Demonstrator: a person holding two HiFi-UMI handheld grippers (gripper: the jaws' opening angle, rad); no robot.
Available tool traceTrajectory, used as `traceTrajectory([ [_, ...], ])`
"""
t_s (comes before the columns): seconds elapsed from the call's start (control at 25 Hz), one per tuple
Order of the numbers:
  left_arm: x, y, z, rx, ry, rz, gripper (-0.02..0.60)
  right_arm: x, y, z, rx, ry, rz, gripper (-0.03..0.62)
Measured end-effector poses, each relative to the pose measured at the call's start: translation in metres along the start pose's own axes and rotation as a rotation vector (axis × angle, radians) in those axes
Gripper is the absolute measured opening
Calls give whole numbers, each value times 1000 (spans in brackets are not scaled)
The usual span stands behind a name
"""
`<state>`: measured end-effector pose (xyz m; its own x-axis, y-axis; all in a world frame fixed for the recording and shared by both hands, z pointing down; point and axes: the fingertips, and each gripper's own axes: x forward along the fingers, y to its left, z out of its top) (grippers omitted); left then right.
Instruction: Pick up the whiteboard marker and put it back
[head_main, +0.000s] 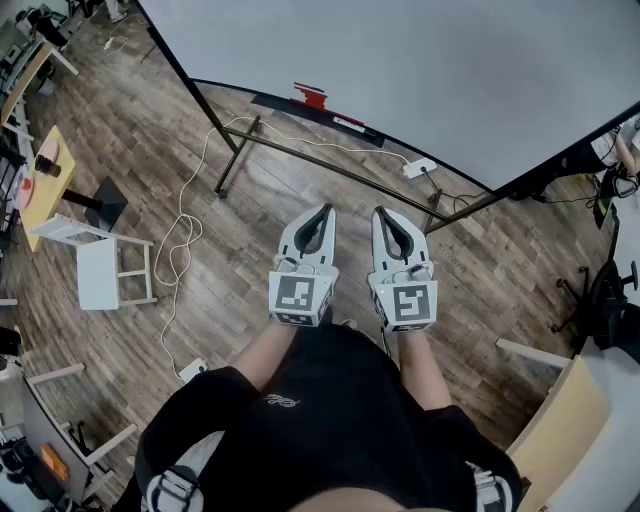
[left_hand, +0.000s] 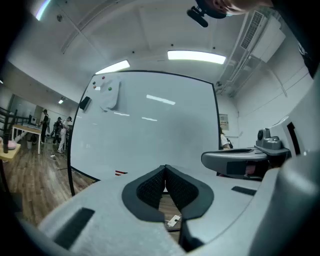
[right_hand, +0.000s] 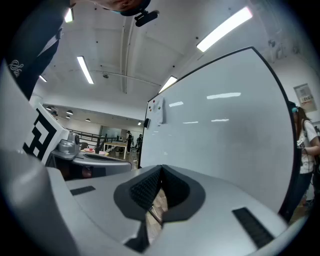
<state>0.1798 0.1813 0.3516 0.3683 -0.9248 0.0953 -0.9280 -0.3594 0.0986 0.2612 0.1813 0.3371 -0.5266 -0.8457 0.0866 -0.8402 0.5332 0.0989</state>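
Head view: left tool (head_main: 324, 210) and right tool (head_main: 381, 214), both closed and empty, face the whiteboard (head_main: 400, 70).

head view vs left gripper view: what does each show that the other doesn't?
Head view only: the marker cubes on the left gripper and right gripper, the person's black shirt, a white cable on the wood floor, a white stool.
Left gripper view only: ceiling lights, distant people, a sheet high on the whiteboard.
Both: the whiteboard, a red item at its bottom edge, the power strip, both grippers; the left's jaws are shut and empty.
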Motion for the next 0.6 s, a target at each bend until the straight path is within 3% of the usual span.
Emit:
traceTrajectory([
  [0.28, 13, 48, -12, -29, 6, -26, 6, 48, 21, -11, 12, 40, 3, 3],
  [0.48, 18, 69, -29, -63, 55, -120, 6, 77, 39, -23, 4, 78, 9, 3],
  [0.6, 21, 89, -34, -62, 64, -120, 6, 94, 48, -29, -3, 91, 12, 3],
])
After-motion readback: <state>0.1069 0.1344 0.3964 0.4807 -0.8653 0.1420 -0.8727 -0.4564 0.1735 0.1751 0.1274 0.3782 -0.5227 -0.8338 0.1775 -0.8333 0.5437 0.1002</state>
